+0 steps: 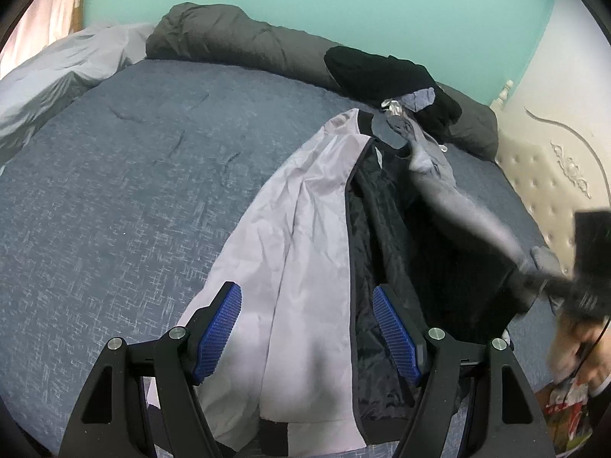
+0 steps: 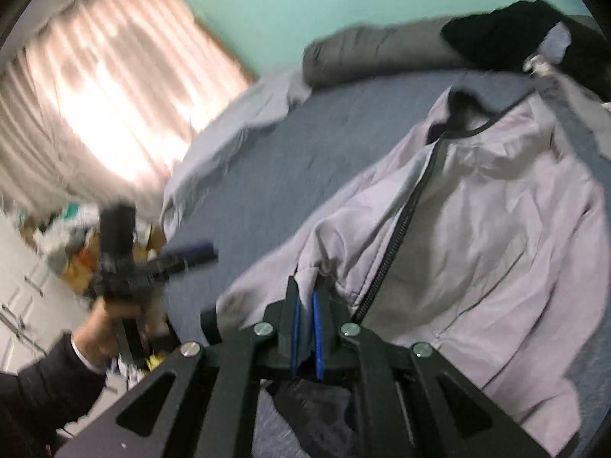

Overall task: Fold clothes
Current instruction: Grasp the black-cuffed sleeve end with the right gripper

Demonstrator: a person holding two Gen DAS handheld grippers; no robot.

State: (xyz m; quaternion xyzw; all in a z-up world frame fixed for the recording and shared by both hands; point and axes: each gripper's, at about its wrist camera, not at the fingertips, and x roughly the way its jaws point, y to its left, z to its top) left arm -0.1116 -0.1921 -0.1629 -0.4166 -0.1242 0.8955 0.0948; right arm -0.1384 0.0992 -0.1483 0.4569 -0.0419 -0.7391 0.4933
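- Blue-grey woven cover, flecked with pale cross-hatching, spreads over the bed (image 1: 114, 198); a few shallow creases mark it.
- Dark grey quilted duvet (image 1: 236, 38), puffy and rolled into a long bolster shape, lies along the far edge by the mint wall.
- Pale lilac jacket (image 1: 290, 236), thin, smooth and crinkled, lies near the middle of the bed; one front panel is turned back, showing black quilted lining (image 1: 382, 229), and a dark toothed zip (image 2: 397, 244) runs down it.
- Black garments (image 1: 382, 72) sit in a soft heap on the duvet, just beyond the jacket's collar.
- Left gripper (image 1: 307, 334): its jaws stand wide apart above the jacket's hem, ribbed blue pads (image 1: 217, 334) clear of the cloth.
- Right gripper (image 2: 306, 332): its jaws are pressed together on a pinched fold of the lilac fabric, which stretches taut from the clamp in the left wrist view.
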